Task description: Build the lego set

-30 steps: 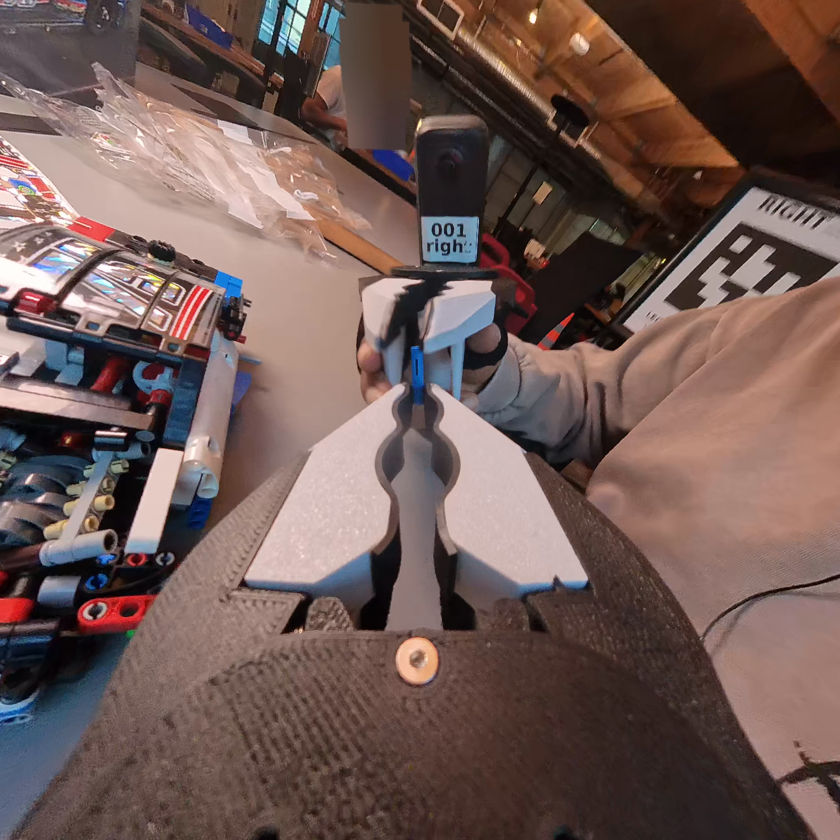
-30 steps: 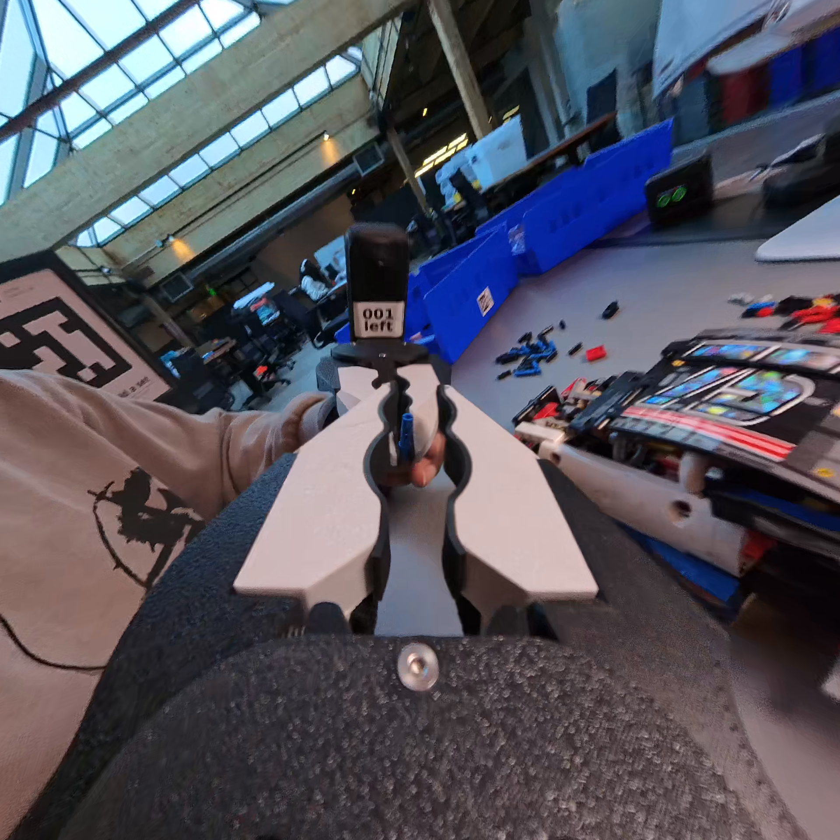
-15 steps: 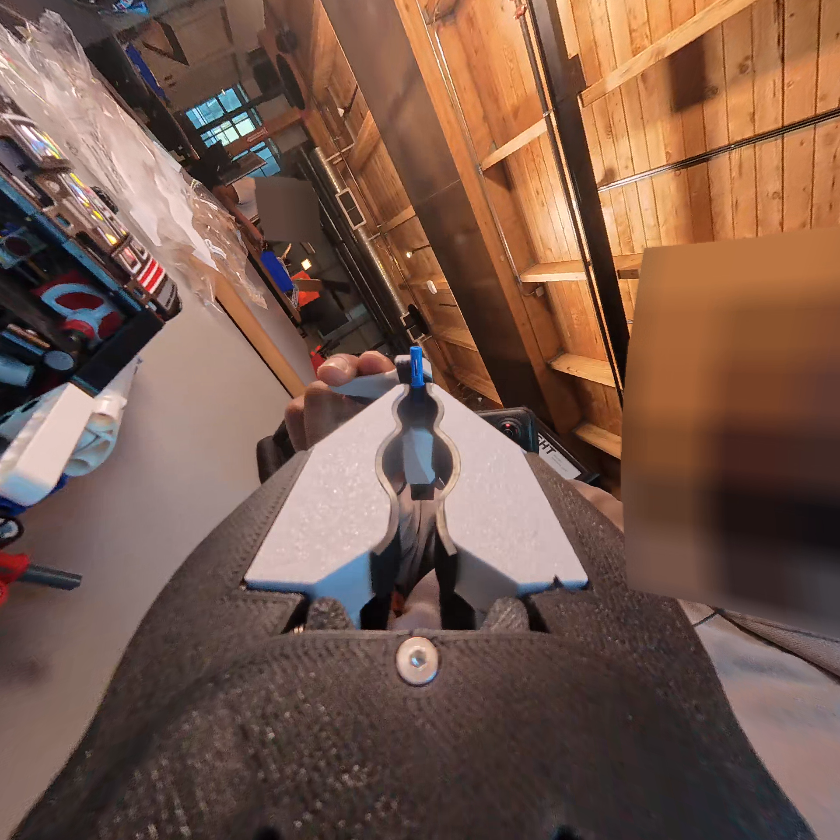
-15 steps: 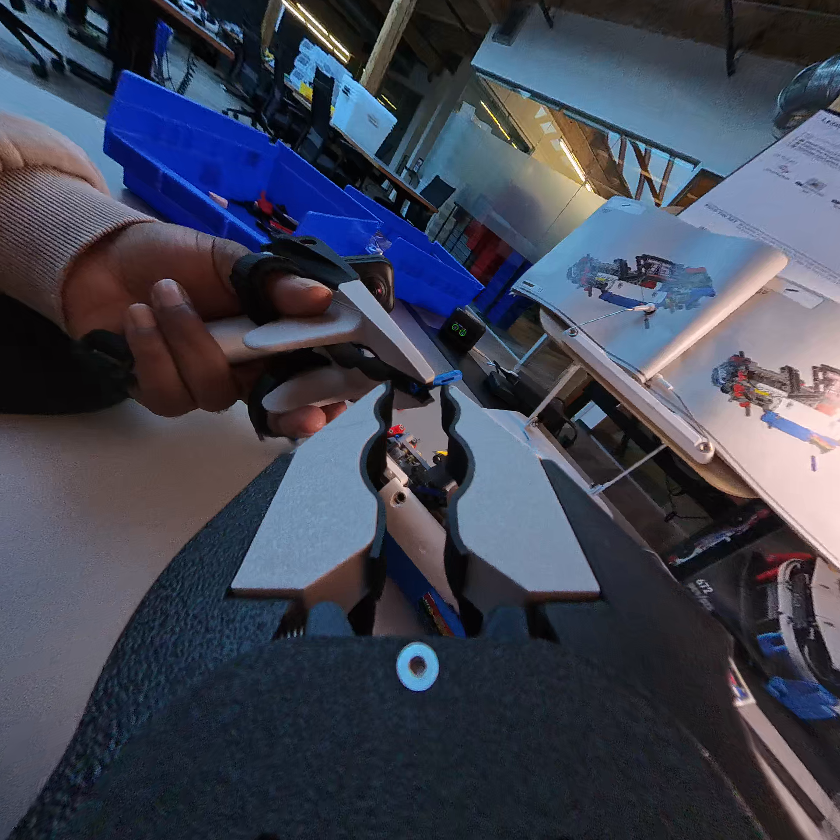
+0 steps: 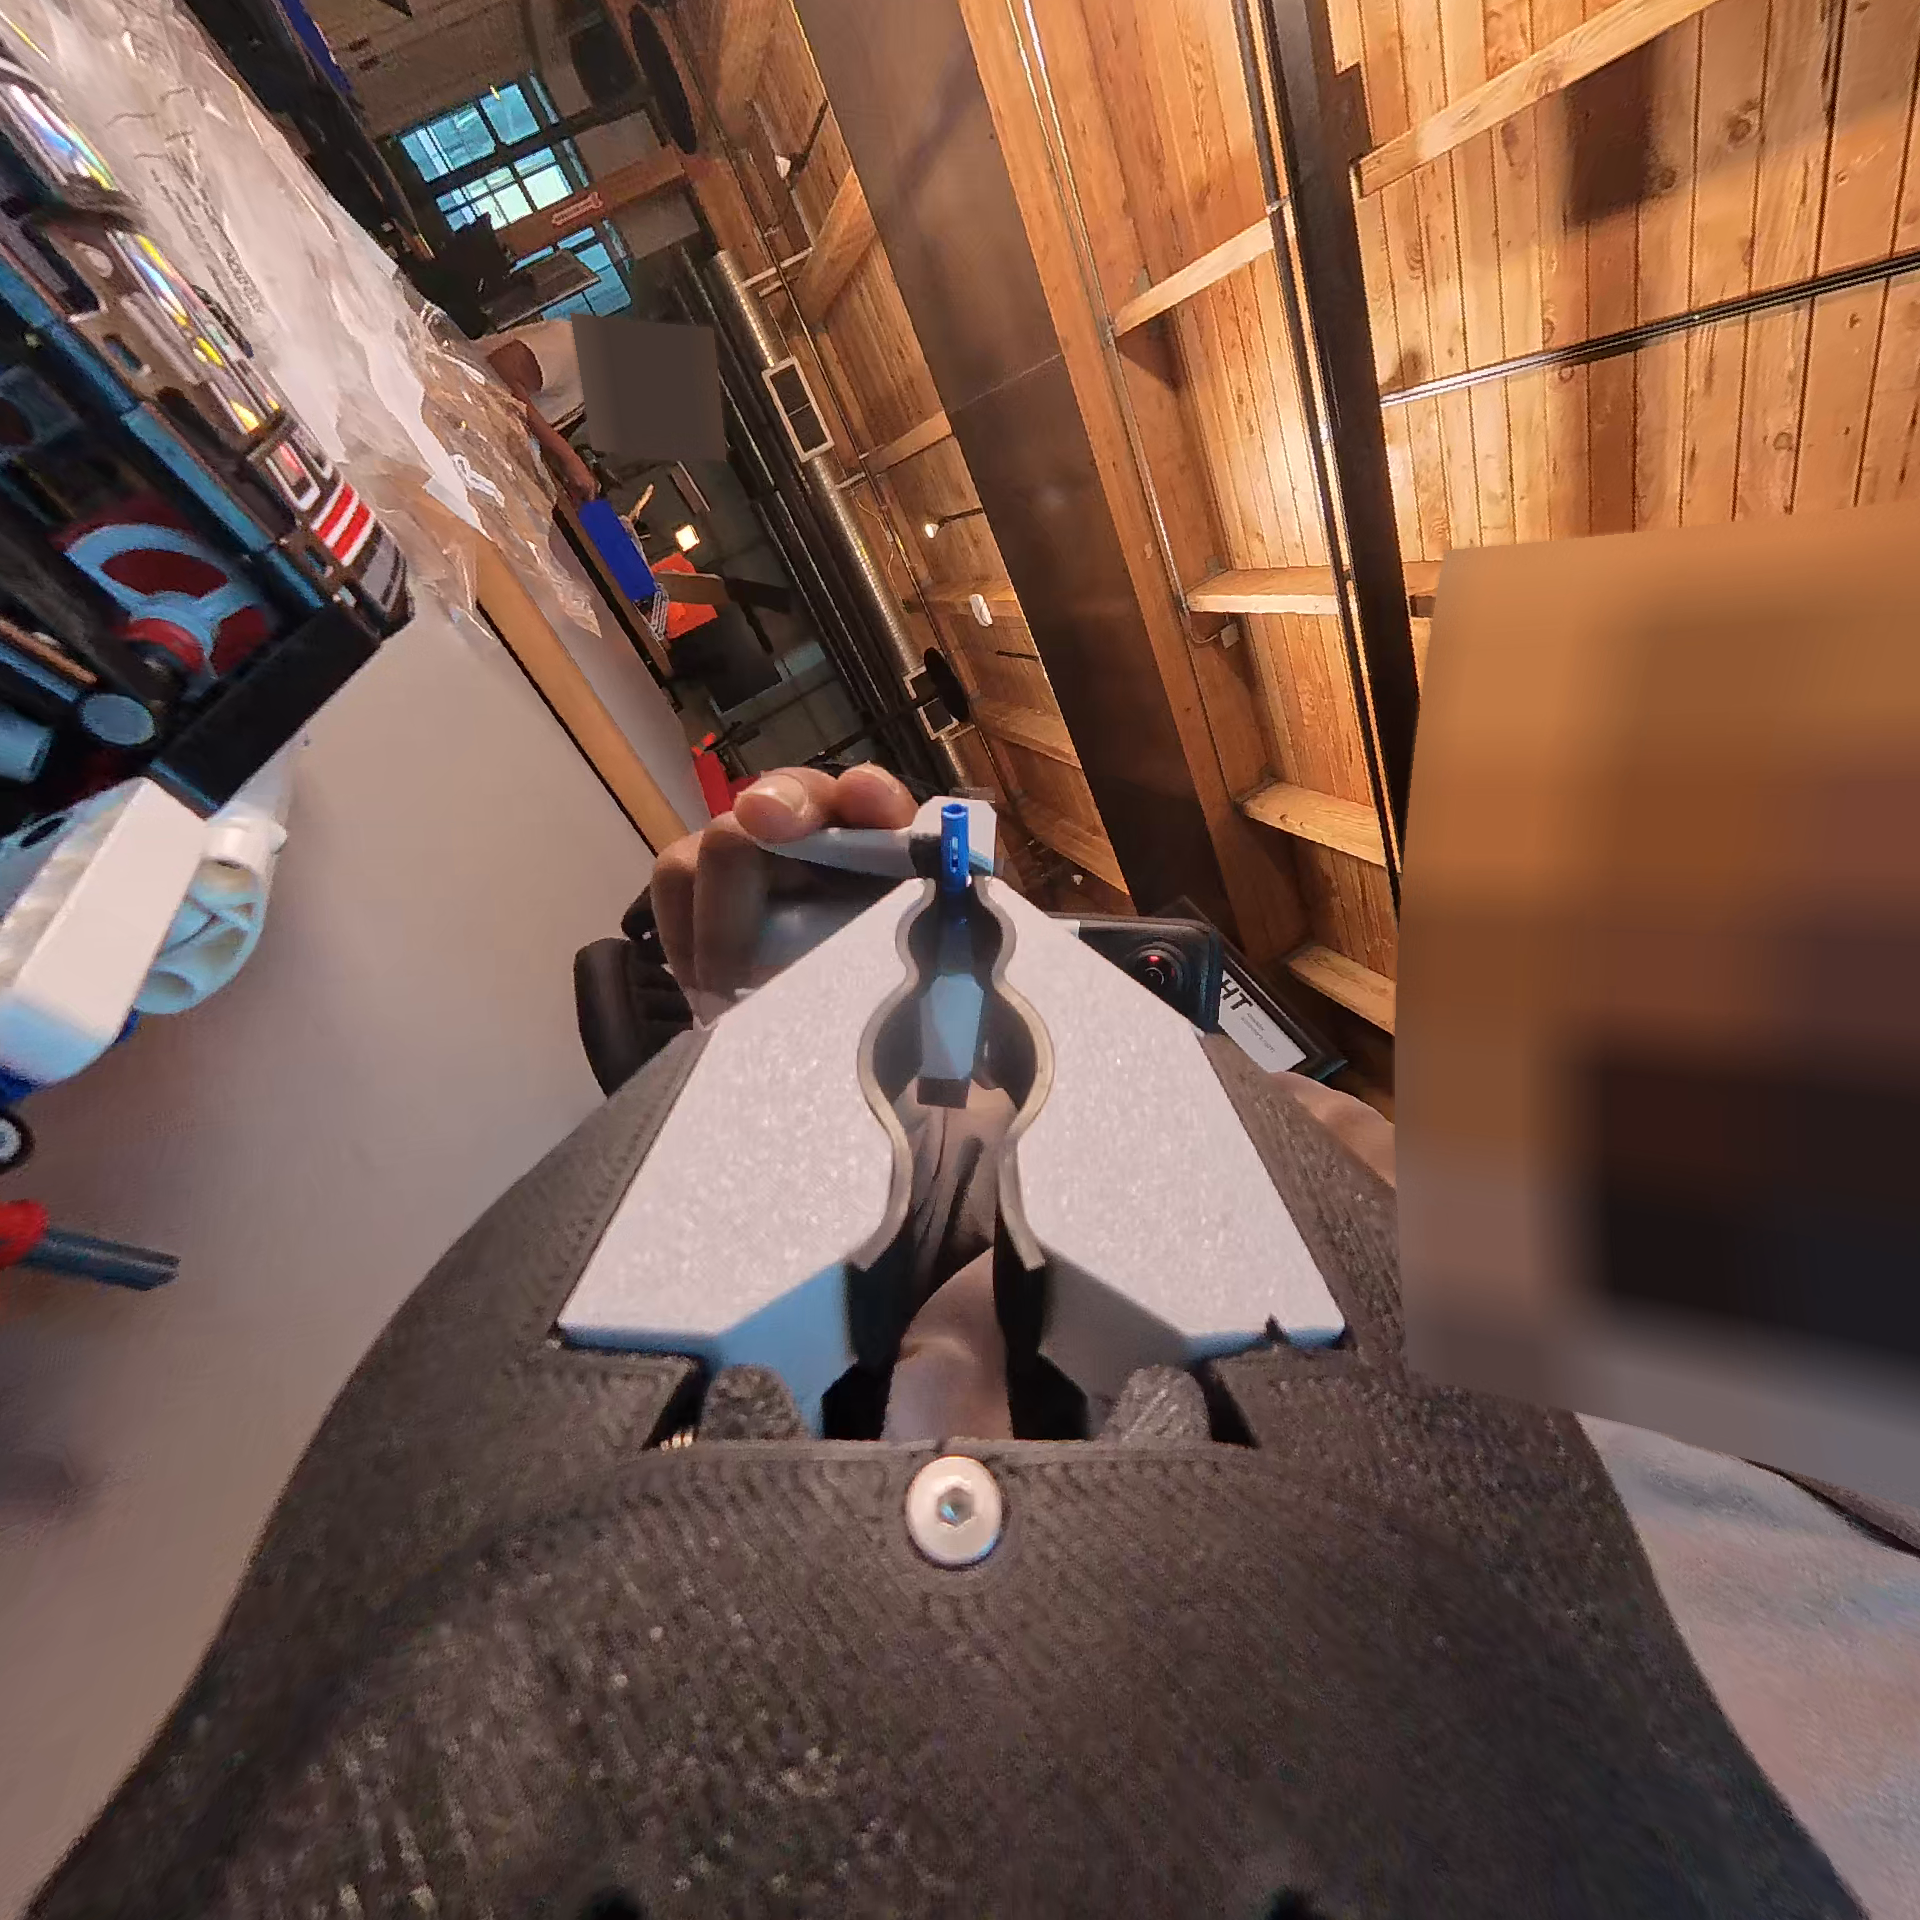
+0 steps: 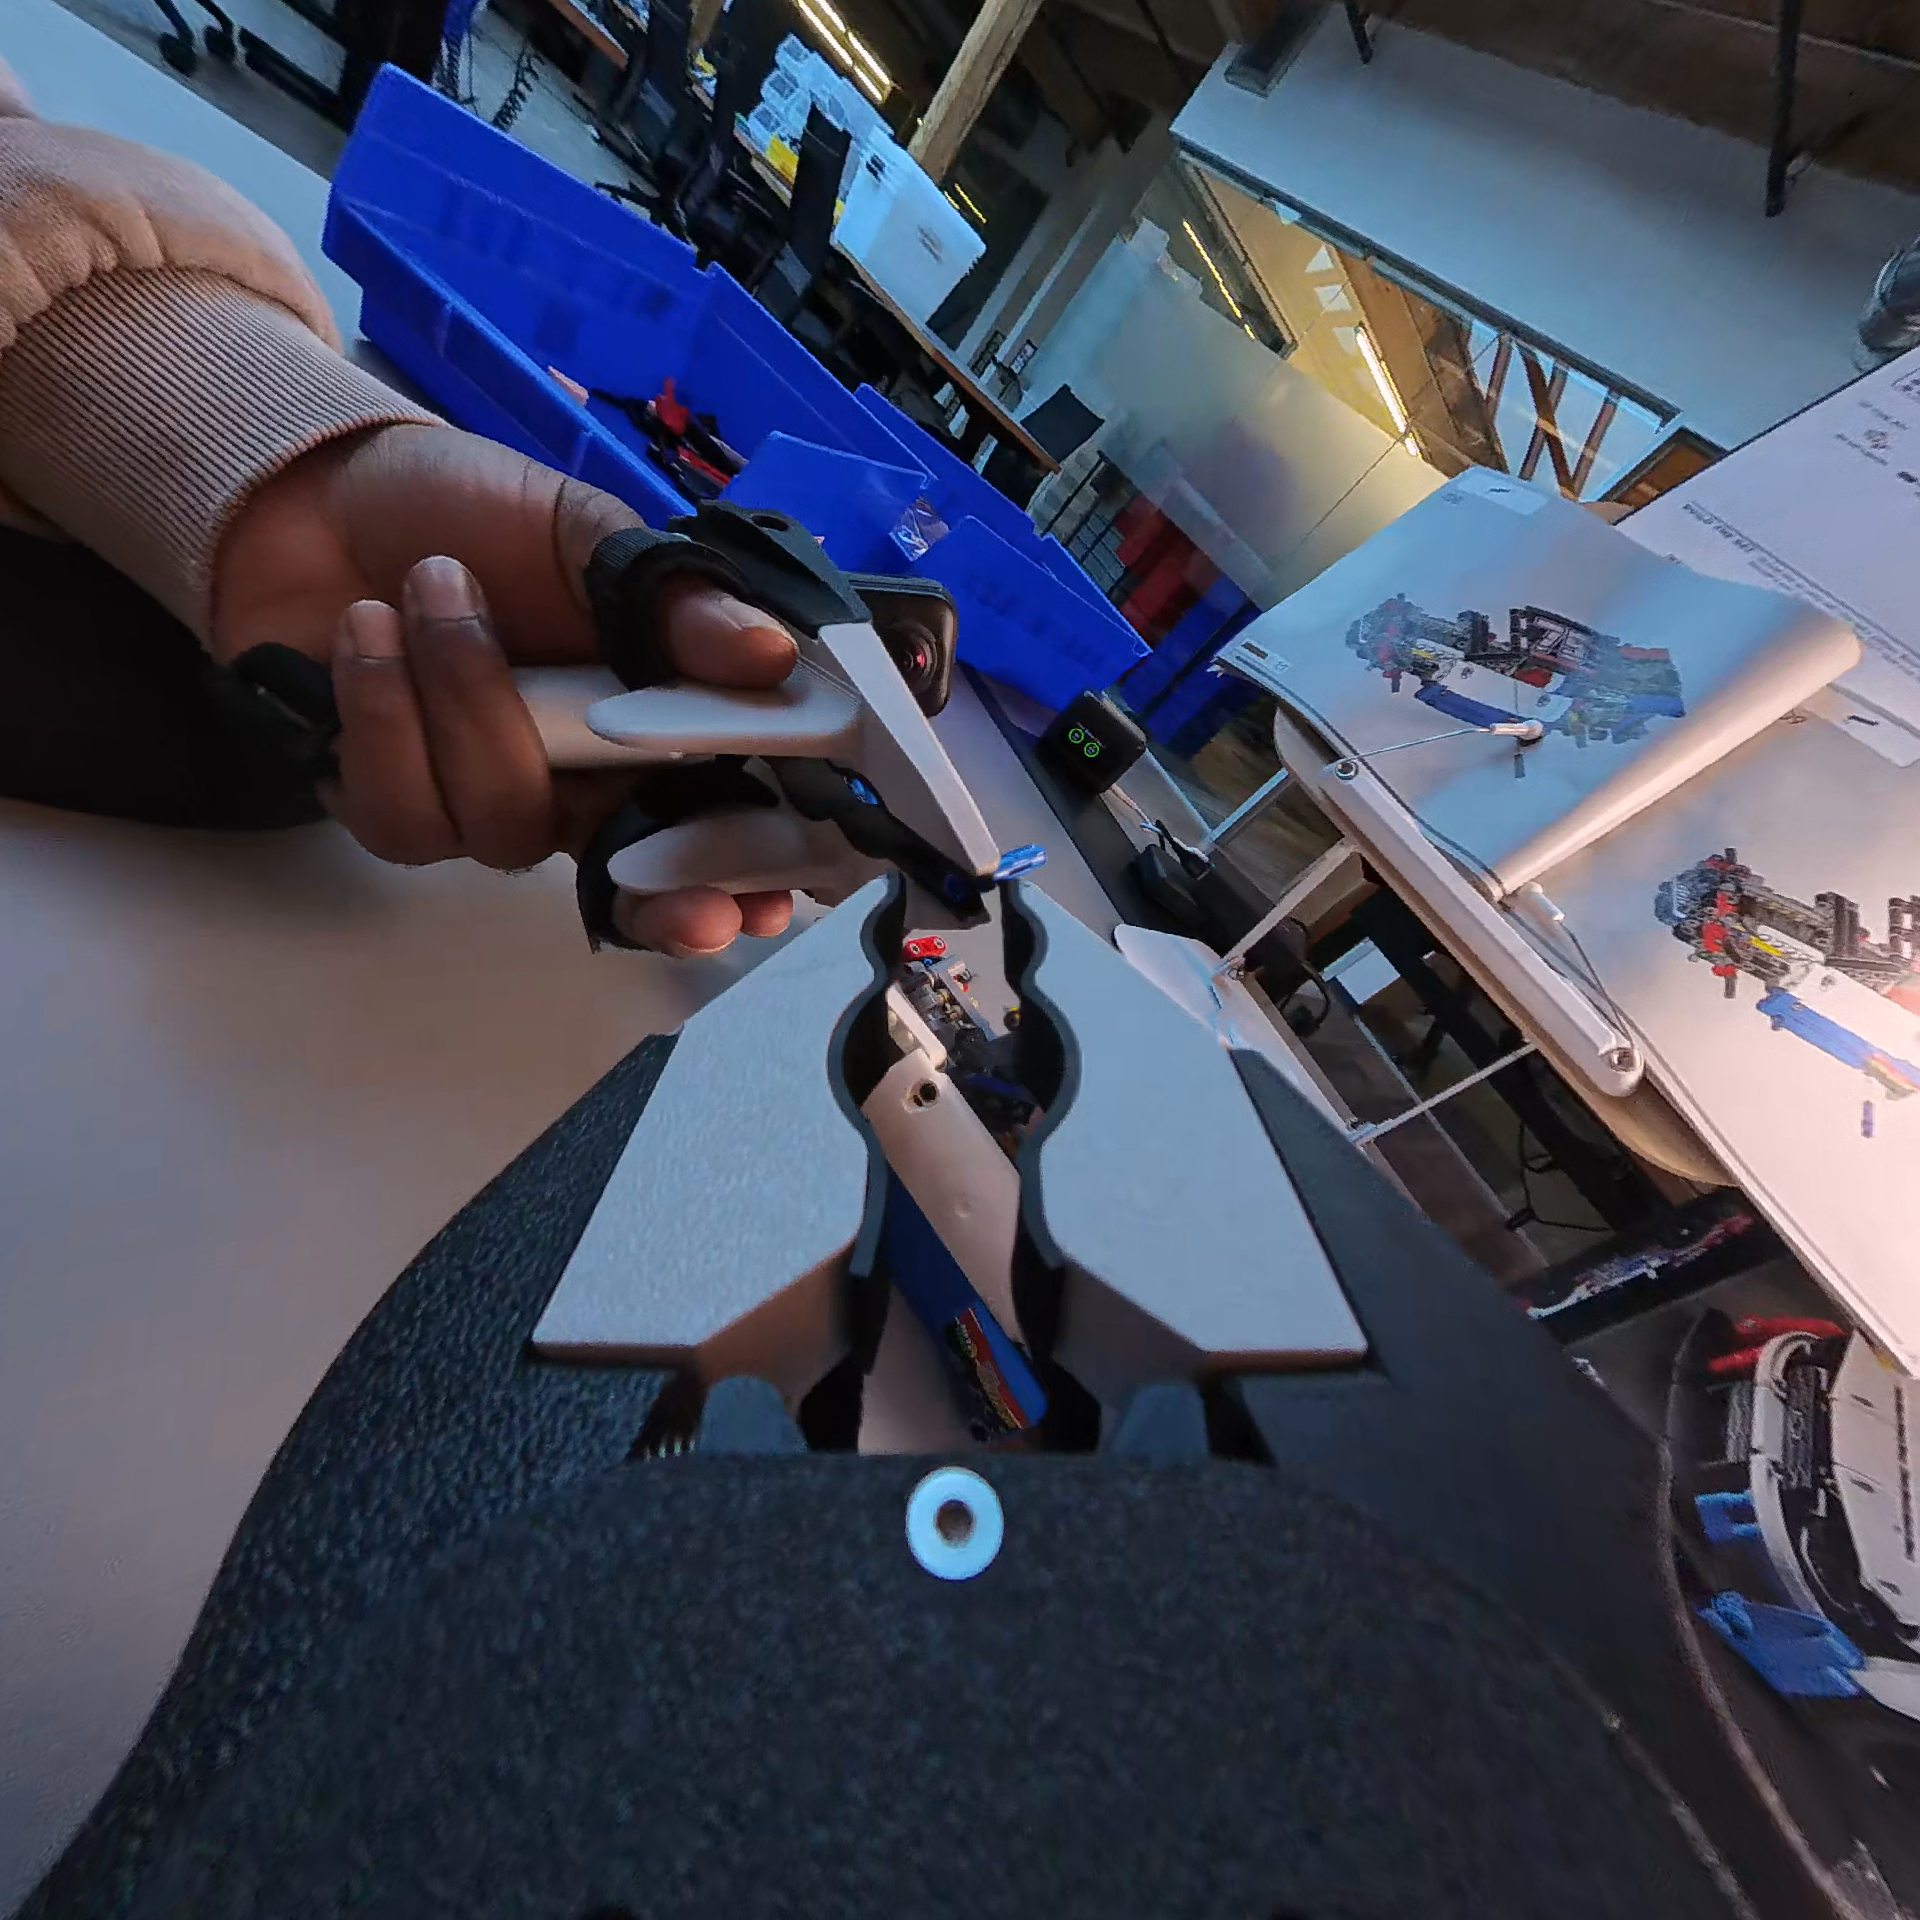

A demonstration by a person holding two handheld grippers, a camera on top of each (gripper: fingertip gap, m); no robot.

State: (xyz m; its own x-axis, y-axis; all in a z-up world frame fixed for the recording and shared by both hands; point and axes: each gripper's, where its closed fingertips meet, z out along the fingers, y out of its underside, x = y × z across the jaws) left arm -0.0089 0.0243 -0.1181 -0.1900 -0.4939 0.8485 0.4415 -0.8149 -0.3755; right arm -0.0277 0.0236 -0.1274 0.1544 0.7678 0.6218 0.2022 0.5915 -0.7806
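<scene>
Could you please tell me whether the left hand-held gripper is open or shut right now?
Shut: the left hand-held gripper has its fingertips pinched on a small blue peg, which sticks out beyond them.

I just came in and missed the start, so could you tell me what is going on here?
A person is building a lego car with a handheld gripper in each hand. The left gripper is shut on a small blue pin, held up off the table. The right gripper sits close beside that pin, its fingers slightly apart and holding nothing. The part-built lego car rests on the grey table, with the open instruction booklet propped nearby.
</scene>
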